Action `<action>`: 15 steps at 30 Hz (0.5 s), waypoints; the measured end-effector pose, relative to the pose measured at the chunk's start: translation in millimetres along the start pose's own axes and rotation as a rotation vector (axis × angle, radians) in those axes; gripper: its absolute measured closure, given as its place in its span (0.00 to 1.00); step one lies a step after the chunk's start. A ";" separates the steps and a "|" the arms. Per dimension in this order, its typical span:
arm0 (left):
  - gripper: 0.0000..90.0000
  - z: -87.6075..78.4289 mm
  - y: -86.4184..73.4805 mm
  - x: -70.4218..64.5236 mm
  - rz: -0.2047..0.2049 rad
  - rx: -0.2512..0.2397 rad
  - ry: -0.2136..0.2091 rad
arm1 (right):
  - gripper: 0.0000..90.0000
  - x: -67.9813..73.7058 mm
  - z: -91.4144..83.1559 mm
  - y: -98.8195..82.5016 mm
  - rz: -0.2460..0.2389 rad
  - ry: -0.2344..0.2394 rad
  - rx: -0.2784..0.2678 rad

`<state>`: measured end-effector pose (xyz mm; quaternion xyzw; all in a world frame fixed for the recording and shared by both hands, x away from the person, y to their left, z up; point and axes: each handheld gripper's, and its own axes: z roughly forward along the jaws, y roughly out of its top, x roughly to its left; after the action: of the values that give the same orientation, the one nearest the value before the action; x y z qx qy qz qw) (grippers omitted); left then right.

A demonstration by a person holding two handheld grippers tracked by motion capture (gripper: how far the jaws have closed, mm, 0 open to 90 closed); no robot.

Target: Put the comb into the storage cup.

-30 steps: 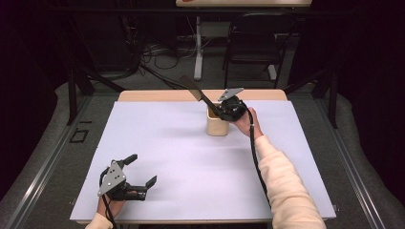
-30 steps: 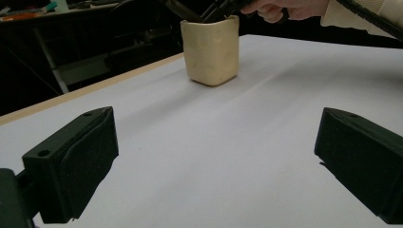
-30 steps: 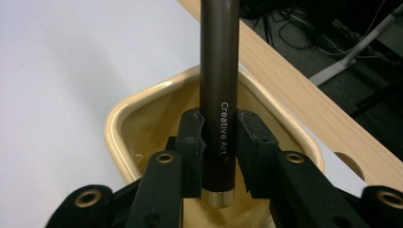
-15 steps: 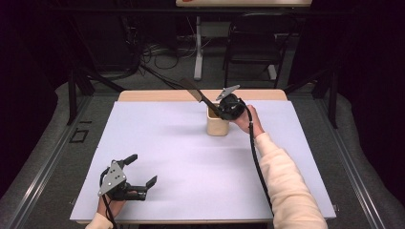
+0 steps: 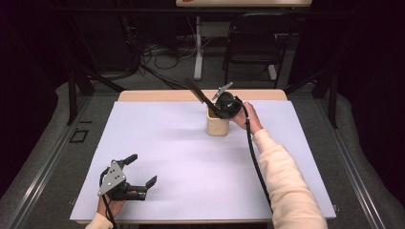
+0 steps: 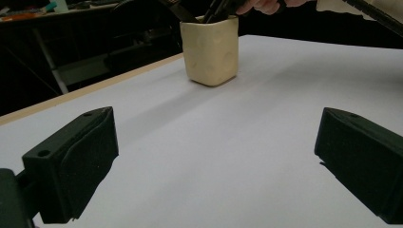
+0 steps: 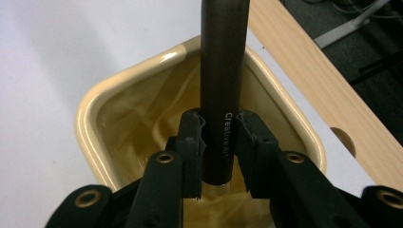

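A cream square cup (image 5: 217, 126) stands at the far middle of the white table. My right gripper (image 5: 216, 112) reaches into the cup's mouth from the right, and its fingers are shut on a dark round tool handle (image 5: 198, 92) that leans up and to the left out of the cup. In the right gripper view the pads (image 7: 192, 142) press both sides of the handle (image 7: 223, 71), which bears white lettering, over the cup's rim (image 7: 90, 109). My left gripper (image 5: 141, 171) rests open near the front left edge, facing the cup (image 6: 211, 50) with nothing between its fingers (image 6: 76, 161).
White sheet (image 5: 181, 157) covers the table, with a wooden strip (image 5: 157, 95) bare along the far edge. Beyond the table stand a chair (image 5: 253, 43) and a desk leg with cables on the floor. Dark frame rails run along both sides.
The right gripper with the handle has shifted very slightly over the cup. The left gripper has stayed where it was.
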<state>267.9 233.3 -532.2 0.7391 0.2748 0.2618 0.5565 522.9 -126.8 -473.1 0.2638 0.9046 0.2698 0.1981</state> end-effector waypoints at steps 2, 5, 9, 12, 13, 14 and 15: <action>0.01 0.0 0.0 0.1 -0.001 0.000 0.001 | 0.80 -0.2 1.0 1.0 0.003 0.006 0.017; 0.01 0.0 0.0 0.0 0.000 0.000 0.000 | 0.80 -0.6 4.4 1.7 -0.008 0.008 0.043; 0.01 0.0 -0.2 0.2 -0.002 0.000 -0.001 | 0.80 -0.3 6.9 3.1 -0.009 0.008 0.066; 0.01 0.1 -0.1 0.2 0.001 0.002 -0.002 | 0.80 -0.5 7.5 3.8 -0.006 0.018 0.080; 0.01 -0.1 -0.1 0.1 0.000 0.001 -0.001 | 0.80 -0.9 7.2 4.0 -0.005 0.027 0.083; 0.01 -0.3 -0.1 0.1 -0.001 -0.002 0.000 | 0.80 -1.1 6.6 3.9 -0.008 0.031 0.075; 0.01 -0.5 -0.1 0.3 -0.003 -0.003 0.001 | 0.78 -1.3 4.8 4.0 -0.003 0.037 0.061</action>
<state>267.8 233.8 -532.2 0.7377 0.2759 0.2617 0.5579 527.8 -122.8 -474.2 0.2633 0.9164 0.2466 0.1735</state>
